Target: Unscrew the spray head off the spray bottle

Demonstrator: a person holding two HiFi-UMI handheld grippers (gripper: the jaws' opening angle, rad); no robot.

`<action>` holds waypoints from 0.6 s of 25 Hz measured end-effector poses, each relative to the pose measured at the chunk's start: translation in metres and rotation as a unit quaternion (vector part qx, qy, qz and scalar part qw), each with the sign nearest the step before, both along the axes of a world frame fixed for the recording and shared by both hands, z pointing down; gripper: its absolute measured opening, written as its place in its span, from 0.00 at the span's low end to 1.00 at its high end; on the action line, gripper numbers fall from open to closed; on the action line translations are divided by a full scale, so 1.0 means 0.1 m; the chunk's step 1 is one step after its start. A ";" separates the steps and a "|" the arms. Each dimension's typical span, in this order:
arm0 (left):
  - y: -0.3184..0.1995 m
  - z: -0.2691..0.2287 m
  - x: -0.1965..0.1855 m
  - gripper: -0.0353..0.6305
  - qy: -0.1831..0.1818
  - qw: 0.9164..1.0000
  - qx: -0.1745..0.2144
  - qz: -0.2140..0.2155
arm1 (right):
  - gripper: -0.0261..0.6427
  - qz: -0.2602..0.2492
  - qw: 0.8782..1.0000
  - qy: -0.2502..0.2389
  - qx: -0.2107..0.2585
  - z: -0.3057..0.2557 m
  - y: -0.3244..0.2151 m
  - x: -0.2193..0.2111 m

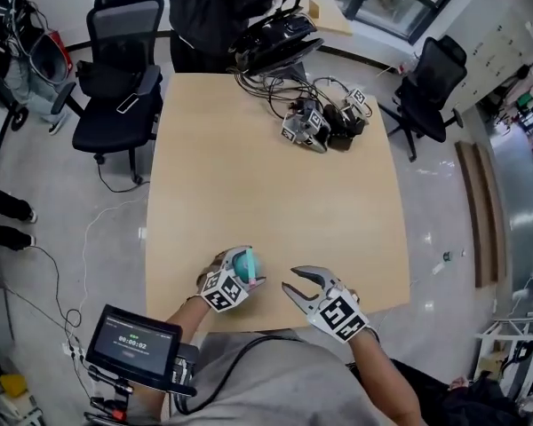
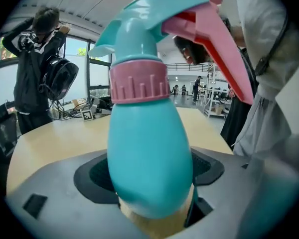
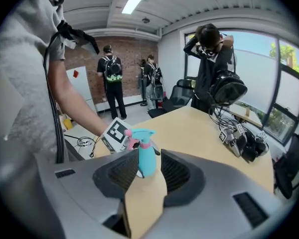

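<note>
A teal spray bottle point(image 1: 245, 260) stands near the front edge of the wooden table point(image 1: 275, 193). In the left gripper view its body point(image 2: 149, 153) fills the gap between the jaws, with a pink collar point(image 2: 138, 81), a teal spray head point(image 2: 154, 19) and a pink trigger point(image 2: 214, 39) above. My left gripper point(image 1: 250, 267) is shut on the bottle's body. My right gripper point(image 1: 293, 280) is open and empty, a little to the bottle's right. In the right gripper view the bottle point(image 3: 146, 158) shows upright beyond the open jaws, with the left gripper's marker cube point(image 3: 114, 133) behind it.
Another pair of marker-cube grippers with black cables point(image 1: 324, 118) lies at the table's far side. A person point(image 1: 222, 16) stands at the far edge. Office chairs point(image 1: 115, 87) point(image 1: 431, 87) flank the table. A small screen point(image 1: 133, 340) hangs at my left hip.
</note>
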State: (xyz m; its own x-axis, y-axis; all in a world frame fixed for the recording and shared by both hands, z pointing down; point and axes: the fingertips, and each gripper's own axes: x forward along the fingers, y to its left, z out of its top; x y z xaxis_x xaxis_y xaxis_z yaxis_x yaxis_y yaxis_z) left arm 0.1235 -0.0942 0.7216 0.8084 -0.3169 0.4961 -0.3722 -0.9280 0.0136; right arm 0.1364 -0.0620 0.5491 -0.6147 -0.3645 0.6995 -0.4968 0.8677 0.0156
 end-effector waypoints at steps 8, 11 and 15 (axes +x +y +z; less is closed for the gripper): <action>0.34 -1.34 0.04 0.66 0.010 0.992 -0.115 0.044 | 0.33 -0.136 0.983 -0.117 0.048 -0.62 -0.12 -0.78; 0.38 -1.59 -0.04 0.66 -0.031 0.993 -0.101 0.052 | 0.33 -0.161 0.976 -0.132 0.055 -0.84 -0.03 -0.95; 0.31 -1.79 -0.14 0.65 -0.030 0.995 -0.086 0.034 | 0.29 -0.140 0.976 -0.150 0.066 -1.02 -0.04 -1.03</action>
